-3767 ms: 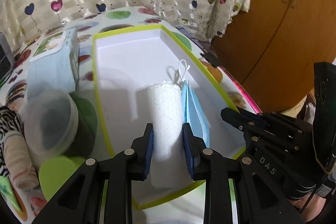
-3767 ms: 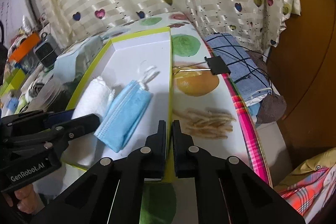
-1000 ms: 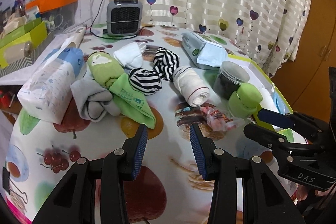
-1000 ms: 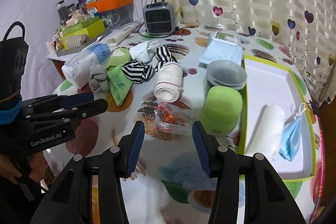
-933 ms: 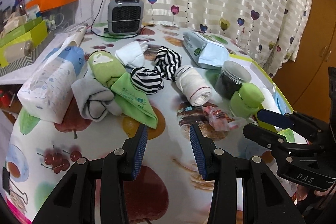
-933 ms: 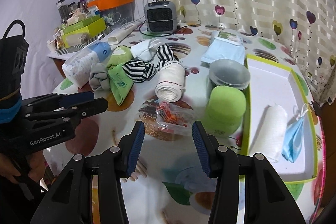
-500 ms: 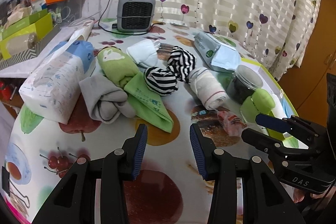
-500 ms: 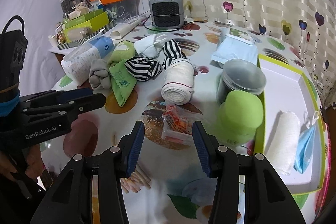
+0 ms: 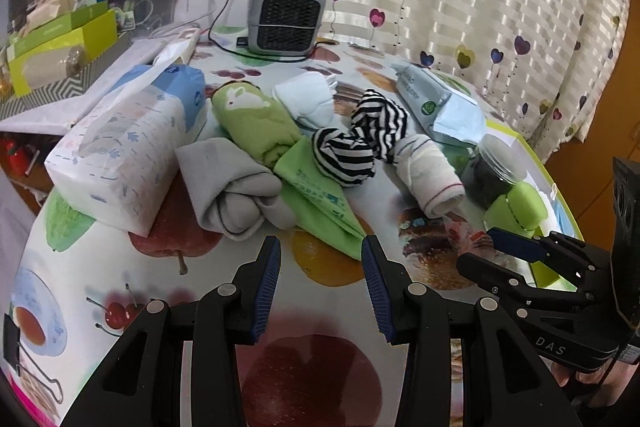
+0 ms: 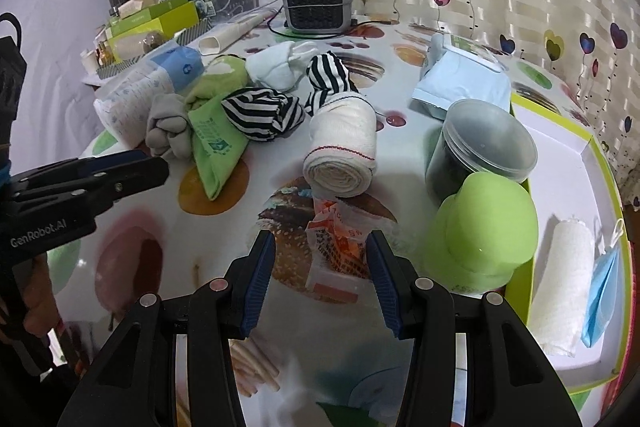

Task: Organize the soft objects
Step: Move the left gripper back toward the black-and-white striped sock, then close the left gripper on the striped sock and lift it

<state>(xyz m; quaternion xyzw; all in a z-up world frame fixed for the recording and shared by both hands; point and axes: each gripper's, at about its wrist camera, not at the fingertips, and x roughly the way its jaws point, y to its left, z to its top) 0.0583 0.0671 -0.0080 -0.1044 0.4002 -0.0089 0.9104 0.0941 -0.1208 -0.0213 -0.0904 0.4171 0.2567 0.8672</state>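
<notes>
Both the left gripper (image 9: 321, 255) and right gripper (image 10: 320, 247) gape empty over bare tablecloth (image 9: 320, 307) before the sock pile (image 9: 280, 155).

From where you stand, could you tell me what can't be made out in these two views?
- Dark jar: contents unreadable in either view; lid and dark wall hide them.
- White tray: mostly hidden in the left wrist view by the green cap and the right gripper.
- Orange packet: print too small in the right wrist view.
- Blue mask: part-hidden behind the white towel roll.
</notes>
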